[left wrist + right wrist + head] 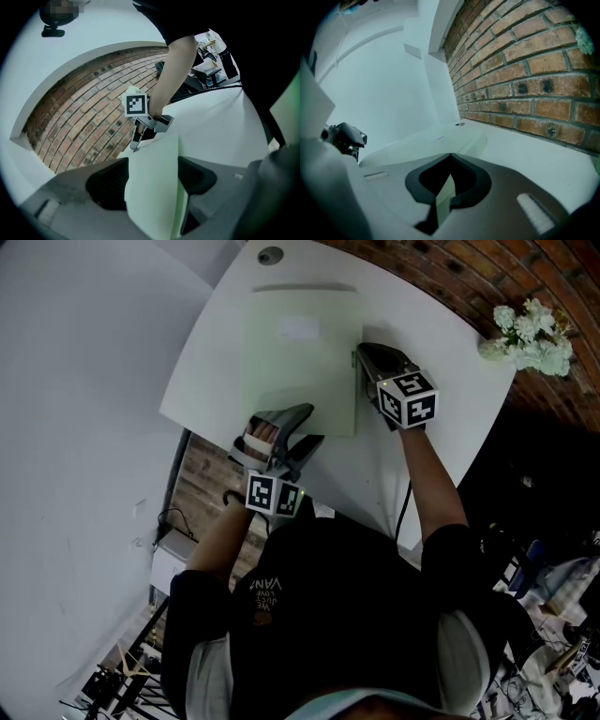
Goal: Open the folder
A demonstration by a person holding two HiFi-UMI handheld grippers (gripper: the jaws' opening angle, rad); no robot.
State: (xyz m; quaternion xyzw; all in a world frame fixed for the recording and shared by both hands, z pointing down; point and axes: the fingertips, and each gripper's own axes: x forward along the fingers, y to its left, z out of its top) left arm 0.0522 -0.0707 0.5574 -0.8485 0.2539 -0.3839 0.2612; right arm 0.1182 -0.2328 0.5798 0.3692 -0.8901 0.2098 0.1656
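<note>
Folder [300,362] laid flat and closed on white counter [441,362]. Its right edge pinched in right claw [364,362], likely so cover can be lifted. Left claw [312,425] held wide astride near edge, nothing gripped, presumably to steady it.

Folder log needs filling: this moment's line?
pale green paper folder on white table | left fingers open astride it | right fingers shut on it

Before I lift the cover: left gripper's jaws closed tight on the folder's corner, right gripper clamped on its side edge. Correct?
No: the left gripper has its jaws wide apart, a corner of the folder between them, per the left gripper view. The rest holds.
</note>
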